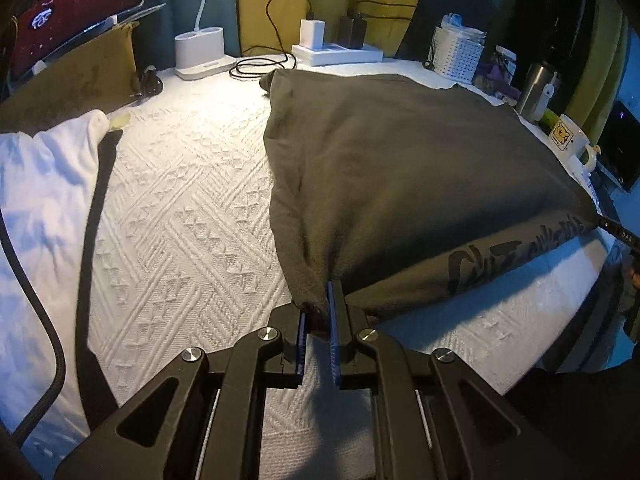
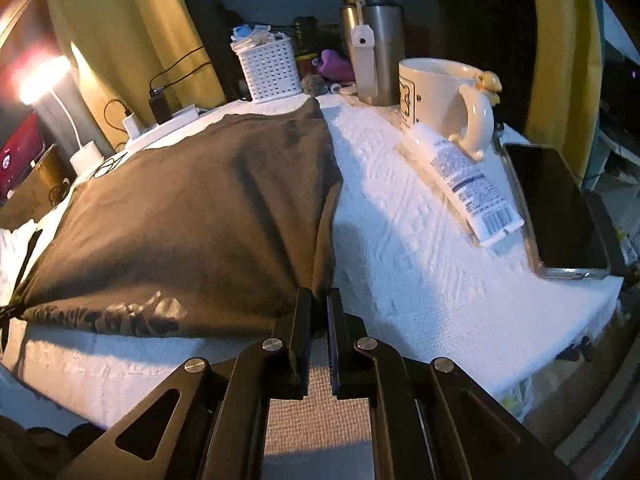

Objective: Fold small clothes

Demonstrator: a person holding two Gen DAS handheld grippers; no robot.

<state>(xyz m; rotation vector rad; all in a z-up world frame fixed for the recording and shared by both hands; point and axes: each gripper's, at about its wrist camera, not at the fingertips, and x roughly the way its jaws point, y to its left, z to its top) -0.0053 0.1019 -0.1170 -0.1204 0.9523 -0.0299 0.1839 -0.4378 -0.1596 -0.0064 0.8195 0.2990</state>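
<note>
- Nearest the lens, the left tool (image 1: 318,312) was clamped on the near left corner of the dark garment (image 1: 400,168), with cloth bunched between its blue-edged pads.
- The right tool (image 2: 319,312) was likewise pinched on the near right corner of the same garment (image 2: 200,208), so the near hem hung taut between the two grips and lifted slightly.
- The garment lay across the white textured cover (image 1: 192,208) of the worktop, its far edge still resting flat near the power strip (image 1: 338,54).
- Judged from this, the fold was only starting: both corners were gripped, yet no crease was made and the near half had not been brought over the far half.
- Printed lettering (image 1: 516,252) showed on the underside of the raised hem, too distorted to read.
- A white garment (image 1: 36,200) waited at the left, seemingly unfolded; the frame edge cut it off.
- Farther right stood a mug (image 2: 436,92), a tube (image 2: 464,184) leaning by it, and a dark tablet (image 2: 560,208) near the edge.
- At the back, a white basket (image 2: 270,70) and a steel tumbler (image 2: 382,52) sat in dim clutter that was hard to make out.
</note>
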